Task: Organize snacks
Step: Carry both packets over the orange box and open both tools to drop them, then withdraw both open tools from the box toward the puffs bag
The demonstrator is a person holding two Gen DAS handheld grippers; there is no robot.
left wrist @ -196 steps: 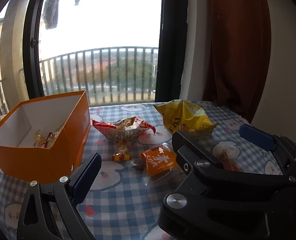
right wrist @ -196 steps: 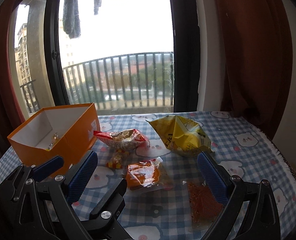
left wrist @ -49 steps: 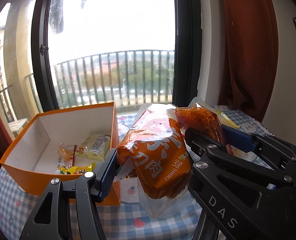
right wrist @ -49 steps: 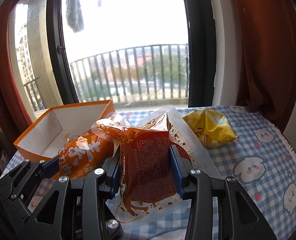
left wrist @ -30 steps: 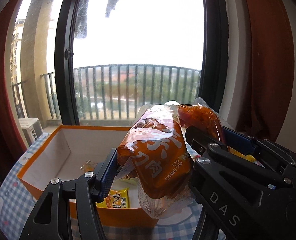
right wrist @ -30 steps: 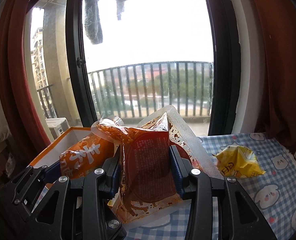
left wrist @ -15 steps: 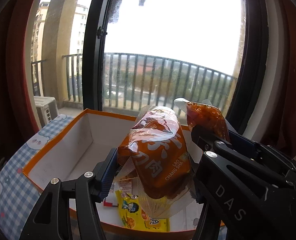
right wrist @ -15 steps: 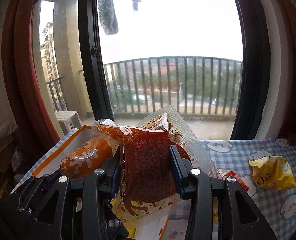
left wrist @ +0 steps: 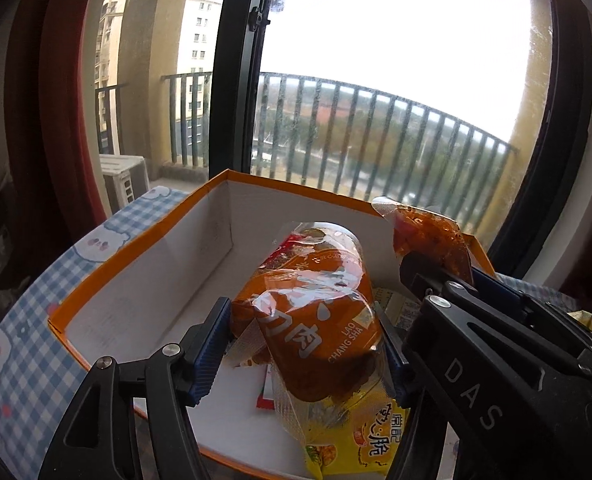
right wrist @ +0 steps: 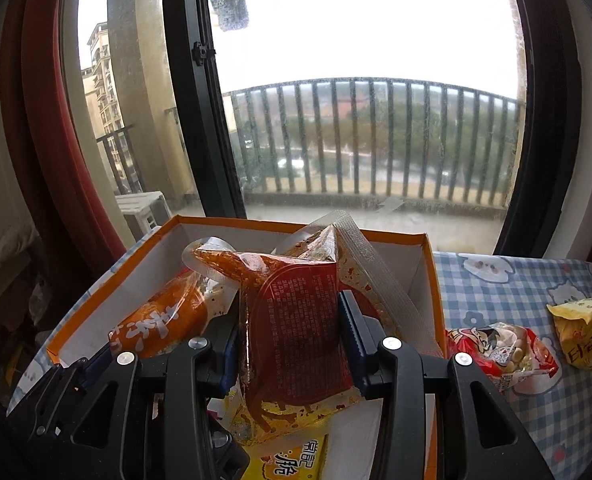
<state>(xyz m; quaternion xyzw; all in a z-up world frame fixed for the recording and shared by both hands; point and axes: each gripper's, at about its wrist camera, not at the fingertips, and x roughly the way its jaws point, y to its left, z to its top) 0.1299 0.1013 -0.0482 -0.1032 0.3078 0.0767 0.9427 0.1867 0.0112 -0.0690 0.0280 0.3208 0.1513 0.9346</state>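
Observation:
My left gripper (left wrist: pixel 303 344) is shut on an orange snack packet (left wrist: pixel 311 312) and holds it over the open orange box (left wrist: pixel 144 248). My right gripper (right wrist: pixel 292 340) is shut on a red chili snack packet (right wrist: pixel 299 332), also above the box (right wrist: pixel 427 248). Each packet shows in the other view: the red one in the left wrist view (left wrist: pixel 427 236), the orange one in the right wrist view (right wrist: pixel 164 320). A yellow snack packet (left wrist: pixel 359 436) lies inside the box, under the grippers.
On the blue checked tablecloth (right wrist: pixel 515 284) right of the box lie a red peanut packet (right wrist: pixel 499 348) and a yellow crumpled bag (right wrist: pixel 587 336). A window with a balcony railing (right wrist: pixel 375 140) stands right behind the table. A red curtain (right wrist: pixel 48 128) hangs at left.
Both grippers have moved left and forward with their packets, from beside the box to over its inside. The box interior now fills the lower view.

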